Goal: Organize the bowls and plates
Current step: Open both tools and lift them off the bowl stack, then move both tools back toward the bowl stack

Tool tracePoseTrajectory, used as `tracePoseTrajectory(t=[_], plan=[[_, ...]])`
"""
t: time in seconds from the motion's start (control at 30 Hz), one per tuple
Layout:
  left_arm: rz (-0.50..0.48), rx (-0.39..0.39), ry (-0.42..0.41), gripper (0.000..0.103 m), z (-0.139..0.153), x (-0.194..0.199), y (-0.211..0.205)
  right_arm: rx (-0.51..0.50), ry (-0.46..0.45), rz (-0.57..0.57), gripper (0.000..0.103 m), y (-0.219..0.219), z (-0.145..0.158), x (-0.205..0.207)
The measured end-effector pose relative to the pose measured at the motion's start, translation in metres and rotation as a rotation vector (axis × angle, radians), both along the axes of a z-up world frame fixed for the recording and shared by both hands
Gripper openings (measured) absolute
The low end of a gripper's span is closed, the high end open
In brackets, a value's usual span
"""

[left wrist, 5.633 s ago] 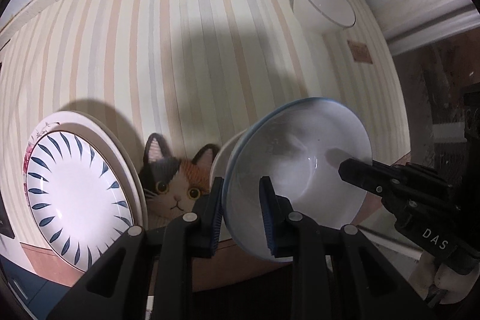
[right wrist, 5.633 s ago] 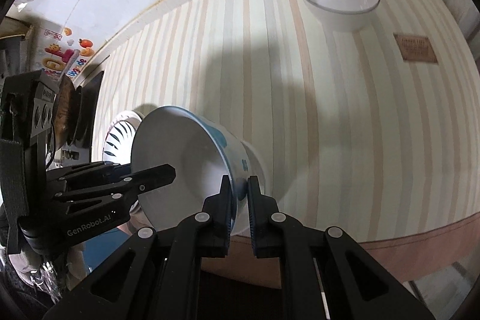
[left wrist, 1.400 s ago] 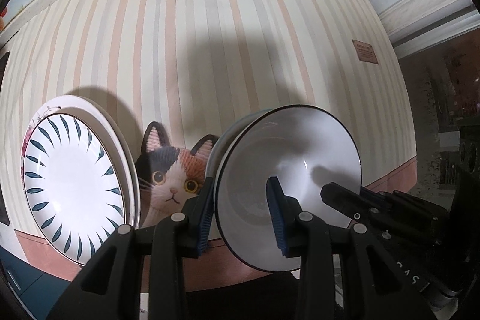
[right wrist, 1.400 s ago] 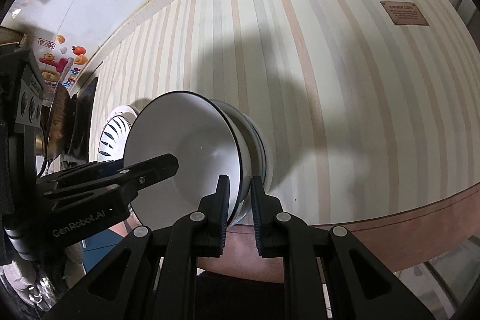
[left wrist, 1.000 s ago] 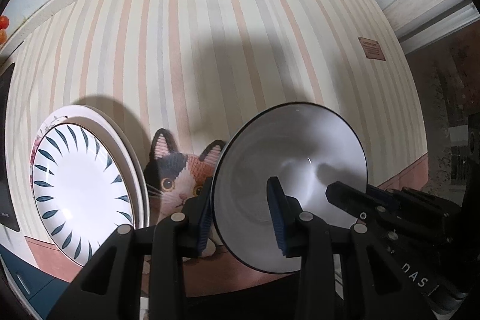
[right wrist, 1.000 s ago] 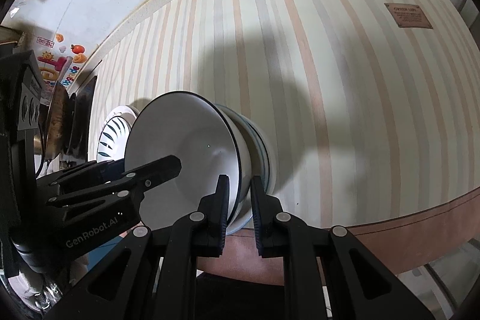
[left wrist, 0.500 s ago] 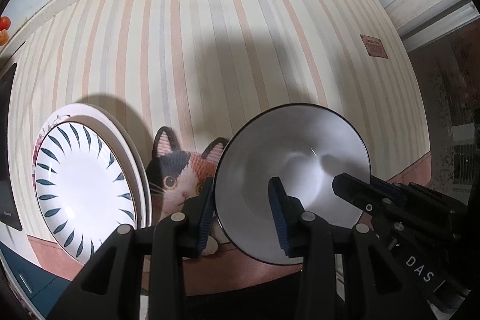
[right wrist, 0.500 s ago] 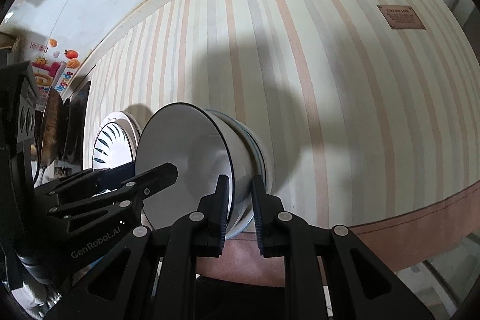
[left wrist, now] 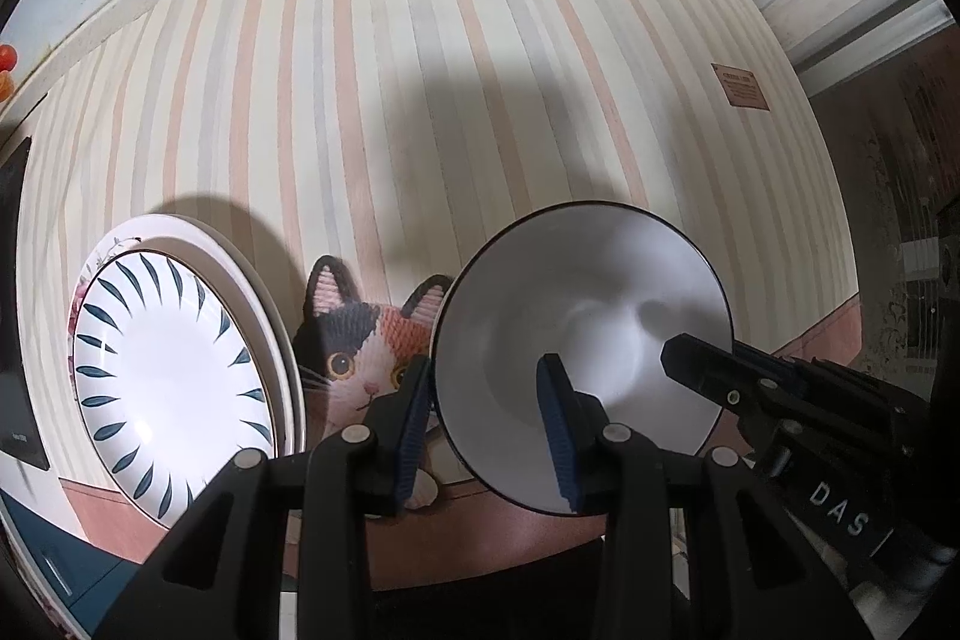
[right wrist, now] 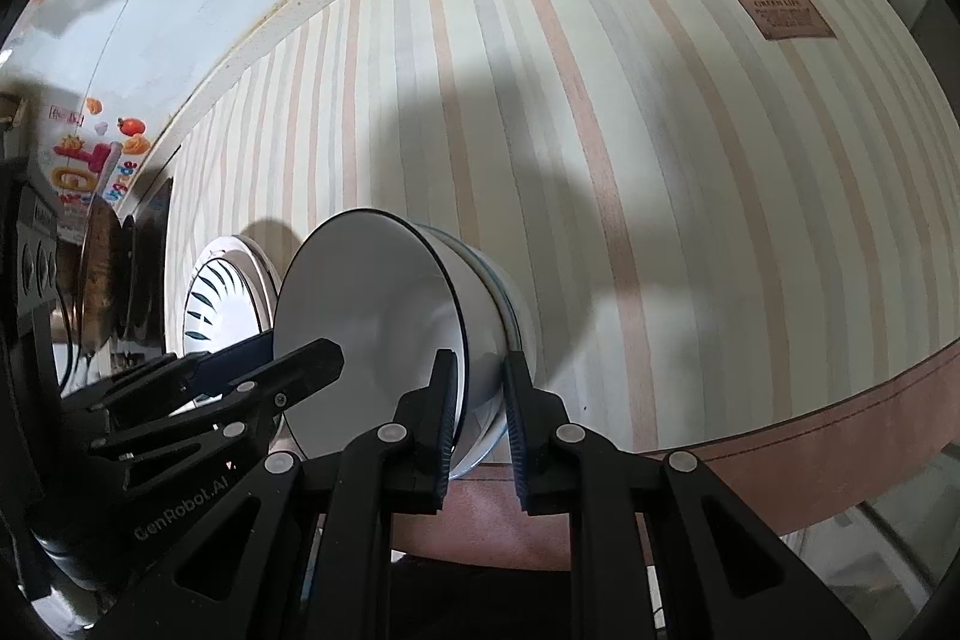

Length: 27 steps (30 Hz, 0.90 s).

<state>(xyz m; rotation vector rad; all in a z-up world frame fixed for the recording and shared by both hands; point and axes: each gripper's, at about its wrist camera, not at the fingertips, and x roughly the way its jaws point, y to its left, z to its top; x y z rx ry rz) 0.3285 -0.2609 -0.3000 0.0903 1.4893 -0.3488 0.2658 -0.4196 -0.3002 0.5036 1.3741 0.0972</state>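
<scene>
A white bowl with a dark rim sits nested on top of other bowls on the striped cloth. My left gripper is open, its fingers either side of the bowl's near rim. My right gripper straddles the rim of the top bowl with a small gap, open. A stack of plates, the top one white with blue leaf marks, lies to the left and also shows in the right wrist view.
A cat-shaped mat lies between plates and bowls. The striped tablecloth has a brown label at the far right. The table's brown edge runs near me. Dark pans stand at the left.
A far white bowl seen 5.6 s ago now sits nested on the blue-rimmed bowl. My right gripper's fingers have opened slightly off the rim in the last half second.
</scene>
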Motion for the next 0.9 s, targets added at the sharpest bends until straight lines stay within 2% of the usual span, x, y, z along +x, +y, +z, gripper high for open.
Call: tracePoseTrajectory(t=[0.07,0.17,0.23,0.3,0.33,0.37,0.43,0.5,0.57,0.67,0.9], plan=[[0.010,-0.004,0.013,0.033,0.001,-0.001,0.004,0.009,0.010,-0.009,0.018,-0.002,0.000,0.000],[0.023,0.002,0.004,0.033,0.008,-0.006,0.012,-0.042,-0.018,-0.002,0.019,-0.002,0.013,-0.006],[0.021,-0.003,-0.016,0.033,0.017,-0.011,0.018,-0.102,-0.047,0.011,0.029,0.000,0.027,-0.014],[0.006,-0.007,-0.036,0.034,0.026,-0.019,0.022,-0.149,-0.082,0.023,0.061,0.003,0.043,-0.023],[-0.006,-0.013,-0.051,0.035,0.033,-0.024,0.026,-0.174,-0.102,0.029,0.067,0.005,0.053,-0.028],[-0.017,-0.015,-0.068,0.040,0.040,-0.029,0.029,-0.189,-0.119,0.034,0.074,0.005,0.060,-0.032],[-0.036,-0.009,-0.100,0.048,0.053,-0.039,0.035,-0.217,-0.157,0.039,0.078,0.008,0.078,-0.041],[-0.053,-0.012,-0.121,0.077,0.063,-0.047,0.040,-0.246,-0.189,0.037,0.085,0.013,0.096,-0.052],[-0.075,-0.013,-0.156,0.086,0.079,-0.057,0.046,-0.263,-0.208,0.033,0.087,0.017,0.109,-0.063],[-0.081,-0.026,-0.199,0.087,0.099,-0.067,0.051,-0.281,-0.236,0.022,0.091,0.022,0.130,-0.081],[-0.093,-0.113,-0.257,0.095,0.146,-0.085,0.058,-0.322,-0.295,-0.010,0.094,0.030,0.177,-0.121]])
